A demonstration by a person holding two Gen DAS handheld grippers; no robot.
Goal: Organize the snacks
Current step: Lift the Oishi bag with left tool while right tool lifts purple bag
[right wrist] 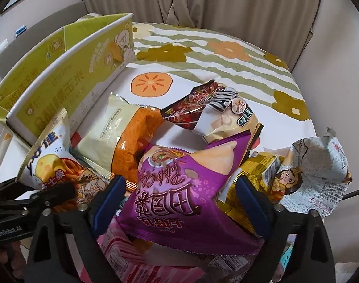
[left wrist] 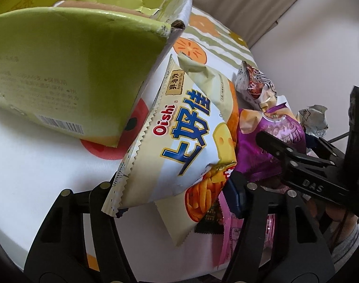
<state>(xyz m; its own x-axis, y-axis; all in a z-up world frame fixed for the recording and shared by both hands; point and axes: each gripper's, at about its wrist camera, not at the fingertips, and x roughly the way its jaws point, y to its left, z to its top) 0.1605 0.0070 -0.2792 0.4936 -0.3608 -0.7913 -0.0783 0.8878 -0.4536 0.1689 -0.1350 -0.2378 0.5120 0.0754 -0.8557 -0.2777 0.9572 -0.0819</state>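
The Oishi bag (left wrist: 179, 141) hangs in the air, just above the desk (left wrist: 38, 165), right beside the green box (left wrist: 61, 70). The left gripper (left wrist: 177, 186) has its jaws pinched on the bag's bottom part. One blue pad shows on the right side of the bag, and the other finger is hidden behind the bag's crinkly edge.

The bag is tilted. Its long way runs from the jaws up and away, and its far top corner leans toward the open side of the box. The printed front faces the left camera.

I think the step now is to put this bag into the box. To do it well, keep the pinch firm but soft — the bag is puffy and slippery, and a hard squeeze could crush the sticks inside. Lift the bag over the box wall first, then lower it in flat, so the long side lies along the long side of the box. Watch the box flap, since the bag's corner could catch on it.

The right gripper (right wrist: 179, 200) sits low over the pile with its jaws spread wide apart, one on each side of the purple bag (right wrist: 179, 188), not squeezing it yet. Around it lie an orange and cream bag (right wrist: 122, 136), a dark red bag (right wrist: 203, 108) and a crumpled wrapper (right wrist: 316, 172) — all on the flowery cloth (right wrist: 203, 54).
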